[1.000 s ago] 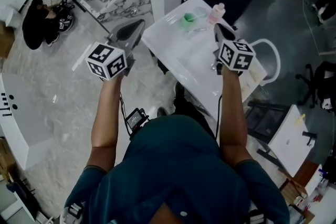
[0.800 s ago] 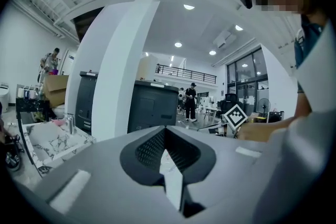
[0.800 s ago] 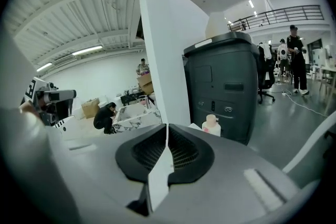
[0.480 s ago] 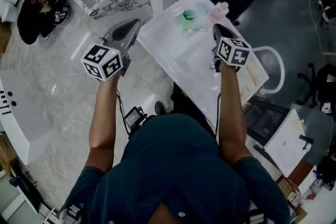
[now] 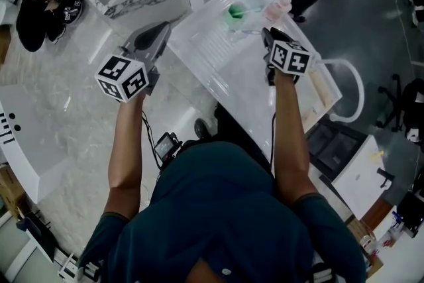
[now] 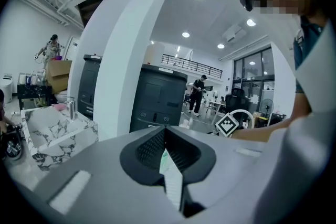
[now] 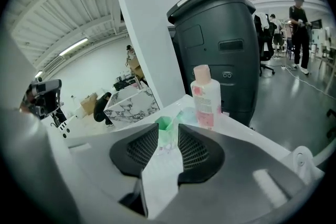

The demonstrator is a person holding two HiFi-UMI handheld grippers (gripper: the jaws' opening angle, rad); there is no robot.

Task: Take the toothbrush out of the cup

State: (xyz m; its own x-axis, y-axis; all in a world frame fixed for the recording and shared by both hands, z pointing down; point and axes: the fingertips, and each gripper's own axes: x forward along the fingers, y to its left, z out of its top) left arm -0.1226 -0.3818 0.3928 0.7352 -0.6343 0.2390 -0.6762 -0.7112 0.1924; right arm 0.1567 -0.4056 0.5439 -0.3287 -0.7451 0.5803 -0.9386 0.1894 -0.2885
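The green cup [image 7: 164,126] stands near the desk's [image 5: 218,69] far edge, upper centre in the head view. A paler cup [image 7: 186,114] and a pink-labelled bottle [image 7: 203,97] stand just right of it. The toothbrush is too small to make out. The right gripper [image 7: 168,137] jaws have just been opening and stand released and empty, with the green cup framed beyond them. The left gripper [image 6: 165,136] jaws are clenched and empty, over the floor [image 5: 66,96] left of the desk.

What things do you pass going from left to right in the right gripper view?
marble table → green cup → pink bottle → person standing far back
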